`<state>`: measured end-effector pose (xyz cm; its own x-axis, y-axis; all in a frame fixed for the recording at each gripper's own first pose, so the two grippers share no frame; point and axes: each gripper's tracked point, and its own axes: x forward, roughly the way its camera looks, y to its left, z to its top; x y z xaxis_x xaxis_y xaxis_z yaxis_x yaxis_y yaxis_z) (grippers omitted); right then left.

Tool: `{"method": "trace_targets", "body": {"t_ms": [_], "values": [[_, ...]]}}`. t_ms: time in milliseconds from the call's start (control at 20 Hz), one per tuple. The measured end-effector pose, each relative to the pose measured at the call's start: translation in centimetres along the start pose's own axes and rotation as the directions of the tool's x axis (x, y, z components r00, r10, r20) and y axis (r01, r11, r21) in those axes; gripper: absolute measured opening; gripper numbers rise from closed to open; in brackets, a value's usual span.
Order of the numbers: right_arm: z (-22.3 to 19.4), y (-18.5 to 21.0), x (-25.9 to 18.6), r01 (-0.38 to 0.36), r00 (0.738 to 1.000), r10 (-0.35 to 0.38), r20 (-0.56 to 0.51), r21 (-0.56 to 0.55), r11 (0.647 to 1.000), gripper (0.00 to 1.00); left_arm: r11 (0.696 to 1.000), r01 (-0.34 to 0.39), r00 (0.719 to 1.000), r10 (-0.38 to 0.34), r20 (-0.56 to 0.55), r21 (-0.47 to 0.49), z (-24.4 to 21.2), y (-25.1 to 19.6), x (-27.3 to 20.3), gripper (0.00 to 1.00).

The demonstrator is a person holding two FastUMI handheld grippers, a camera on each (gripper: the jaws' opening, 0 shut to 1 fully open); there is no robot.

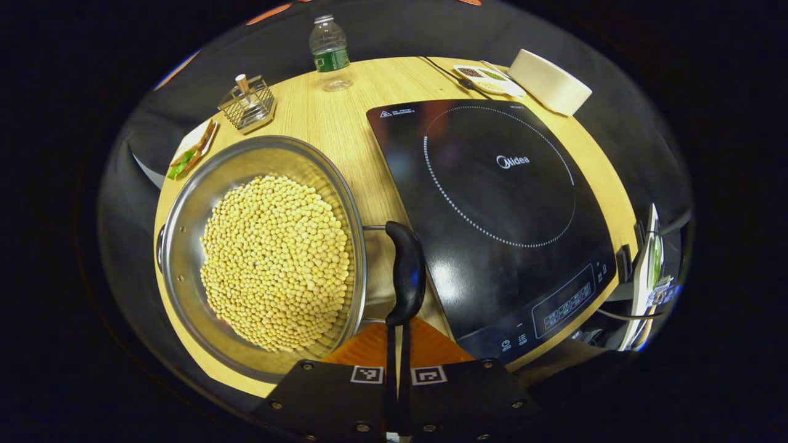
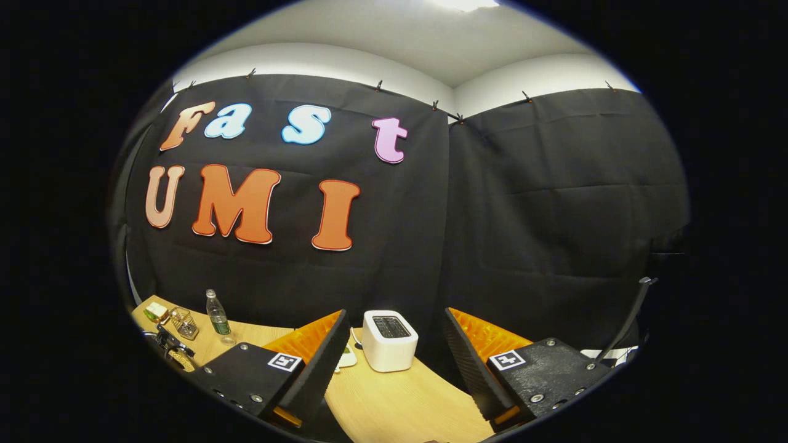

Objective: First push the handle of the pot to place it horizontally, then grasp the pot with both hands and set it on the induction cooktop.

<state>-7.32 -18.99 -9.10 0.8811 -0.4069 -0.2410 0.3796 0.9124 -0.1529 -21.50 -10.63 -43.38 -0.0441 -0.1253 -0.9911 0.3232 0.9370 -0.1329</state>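
Lying straight ahead of your left gripper [image 1: 397, 369], jaws pressed together: black pot handle [image 1: 406, 274], long axis along them, on steel soybean-filled pot [image 1: 184, 246] left of black induction cooktop [image 1: 492, 184]; right gripper [image 2: 394, 363] spread, aloft.

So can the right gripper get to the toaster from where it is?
Probably yes. The right gripper is open, and the toaster stands on the table straight ahead between its fingers, with nothing in between.

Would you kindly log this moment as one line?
left gripper: shut at pot handle | right gripper: open, raised | pot: beside cooktop
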Motion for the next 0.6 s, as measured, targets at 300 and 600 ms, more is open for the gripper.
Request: {"method": "trace_targets", "body": {"t_ms": [300, 600], "values": [[0.2, -0.4, -0.7, 0.009, 1.000, -0.009, -0.005, -0.010, 1.000, 0.95, 0.996, 0.041, 0.999, -0.040, 0.018, -0.079, 2.1, -0.2, 0.3, 0.02], [-0.1, -0.2, -0.8, -0.002, 1.000, 0.001, -0.023, -0.013, 1.000, 0.95, 0.987, 0.067, 0.997, -0.060, 0.050, -0.144, 4.3, 0.3, 0.7, 0.02]]}}
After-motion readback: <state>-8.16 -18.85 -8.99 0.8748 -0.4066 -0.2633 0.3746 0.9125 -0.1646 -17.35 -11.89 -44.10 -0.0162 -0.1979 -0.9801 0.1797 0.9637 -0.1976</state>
